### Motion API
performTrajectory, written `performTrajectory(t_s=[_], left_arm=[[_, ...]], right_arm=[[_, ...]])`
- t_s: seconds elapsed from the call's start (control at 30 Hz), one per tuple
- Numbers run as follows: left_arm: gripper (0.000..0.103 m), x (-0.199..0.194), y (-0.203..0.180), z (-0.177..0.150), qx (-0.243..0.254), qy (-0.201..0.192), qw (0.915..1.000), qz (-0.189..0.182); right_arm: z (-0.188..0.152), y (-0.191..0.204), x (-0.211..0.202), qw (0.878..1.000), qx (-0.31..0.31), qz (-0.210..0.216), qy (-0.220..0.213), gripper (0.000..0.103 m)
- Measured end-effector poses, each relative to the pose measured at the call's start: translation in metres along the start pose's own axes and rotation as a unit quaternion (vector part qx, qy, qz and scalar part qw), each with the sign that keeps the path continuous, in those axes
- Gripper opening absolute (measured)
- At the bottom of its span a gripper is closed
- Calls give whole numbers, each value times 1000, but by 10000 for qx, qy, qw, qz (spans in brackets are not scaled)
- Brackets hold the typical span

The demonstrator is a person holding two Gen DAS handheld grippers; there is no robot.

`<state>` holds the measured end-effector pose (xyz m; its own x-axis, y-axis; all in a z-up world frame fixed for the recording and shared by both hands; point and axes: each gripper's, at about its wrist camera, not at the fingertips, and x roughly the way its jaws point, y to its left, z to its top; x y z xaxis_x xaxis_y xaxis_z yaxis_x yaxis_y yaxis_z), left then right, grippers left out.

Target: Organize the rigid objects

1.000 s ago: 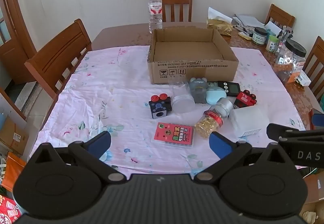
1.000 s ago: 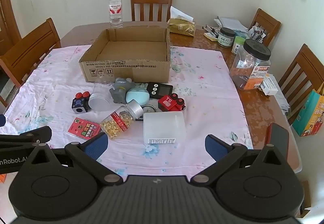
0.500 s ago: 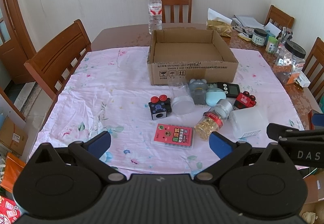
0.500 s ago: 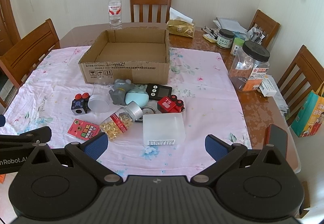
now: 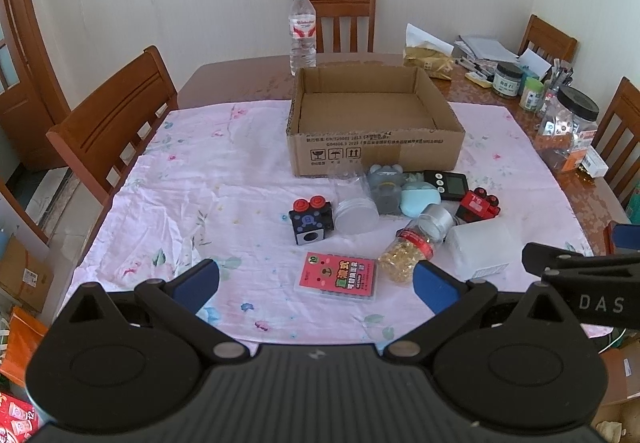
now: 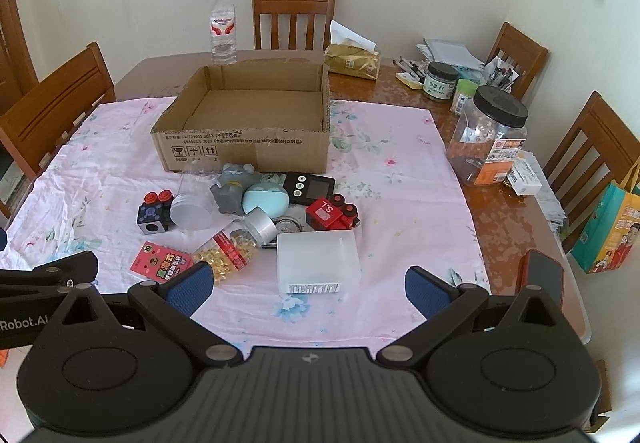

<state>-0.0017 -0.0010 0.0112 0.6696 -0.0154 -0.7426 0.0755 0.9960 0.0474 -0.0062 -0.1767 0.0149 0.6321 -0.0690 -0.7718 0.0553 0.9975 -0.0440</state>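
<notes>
An open cardboard box (image 5: 376, 153) (image 6: 244, 151) stands empty on the pink cloth. In front of it lies a cluster: a black cube with red knobs (image 5: 311, 219) (image 6: 154, 211), a clear jar on its side (image 5: 354, 203), a grey toy (image 6: 234, 189), a pale blue case (image 6: 266, 199), a black timer (image 6: 310, 187), a red block (image 6: 332, 213), a bottle of yellow capsules (image 5: 412, 251) (image 6: 232, 249), a red card pack (image 5: 338, 275) and a frosted white box (image 6: 318, 263). My left gripper (image 5: 316, 285) and right gripper (image 6: 306, 285) hover open near the table's front edge, both empty.
A water bottle (image 5: 303, 33) stands behind the box. At the right are a tissue pack (image 6: 352, 61), small jars (image 6: 440, 81), pens and a large black-lidded jar (image 6: 490, 135). Wooden chairs (image 5: 116, 119) surround the table. A phone (image 6: 542, 275) lies at the front right corner.
Both grippers have risen and pulled back slightly, so the table objects sit a little lower and smaller in view. Nothing on the table has moved.
</notes>
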Motion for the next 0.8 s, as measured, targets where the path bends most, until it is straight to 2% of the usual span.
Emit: performTrajectory(t_s=[0.8], left_arm=[[102, 4, -3, 2, -34, -15, 9999, -99]], right_arm=[[4, -3, 3, 10000, -47, -39, -42, 103]])
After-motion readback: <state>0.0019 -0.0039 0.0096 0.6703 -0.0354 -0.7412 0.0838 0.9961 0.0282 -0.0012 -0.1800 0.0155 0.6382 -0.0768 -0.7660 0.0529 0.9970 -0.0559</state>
